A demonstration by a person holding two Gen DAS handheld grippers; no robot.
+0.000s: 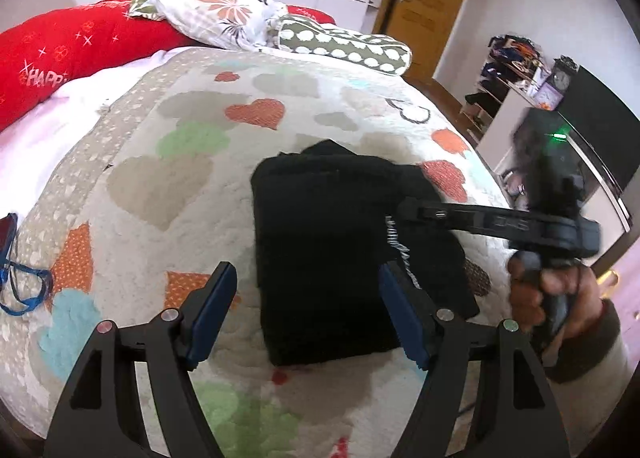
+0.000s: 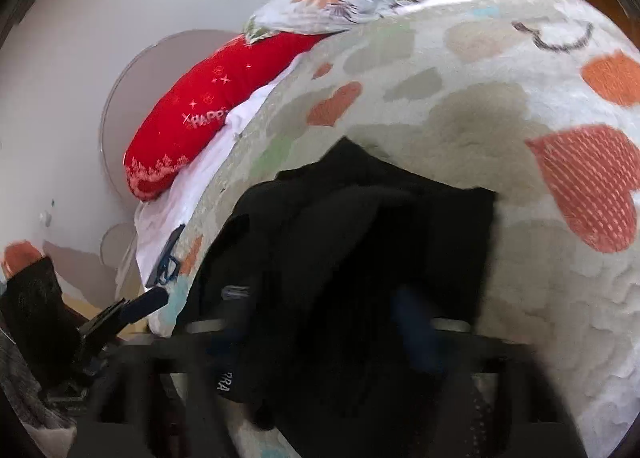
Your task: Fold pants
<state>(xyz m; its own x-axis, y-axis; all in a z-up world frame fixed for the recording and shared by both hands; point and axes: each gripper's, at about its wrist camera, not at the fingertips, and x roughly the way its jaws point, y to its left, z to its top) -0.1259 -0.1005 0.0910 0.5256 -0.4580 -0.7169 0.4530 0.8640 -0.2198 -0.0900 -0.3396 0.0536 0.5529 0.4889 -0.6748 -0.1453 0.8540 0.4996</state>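
The black pants (image 1: pixel 324 254) lie folded into a thick rectangle on the heart-patterned bedspread (image 1: pixel 168 186). My left gripper (image 1: pixel 308 318) is open, its blue-padded fingers (image 1: pixel 208 318) spread on either side of the bundle's near end, above it. My right gripper (image 1: pixel 404 210), held by a hand (image 1: pixel 548 298), reaches in from the right over the pants' right side. In the right wrist view the black pants (image 2: pixel 360 258) fill the lower middle and the right gripper (image 2: pixel 320 322) is blurred; its fingers sit spread over the cloth, apparently open.
A red bolster (image 1: pixel 72 54), a floral pillow (image 1: pixel 216 14) and a dotted pillow (image 1: pixel 348 44) lie at the head of the bed. A blue strap and dark object (image 1: pixel 16 278) lie at the left edge. A shelf and a dark cabinet (image 1: pixel 592 126) stand right of the bed.
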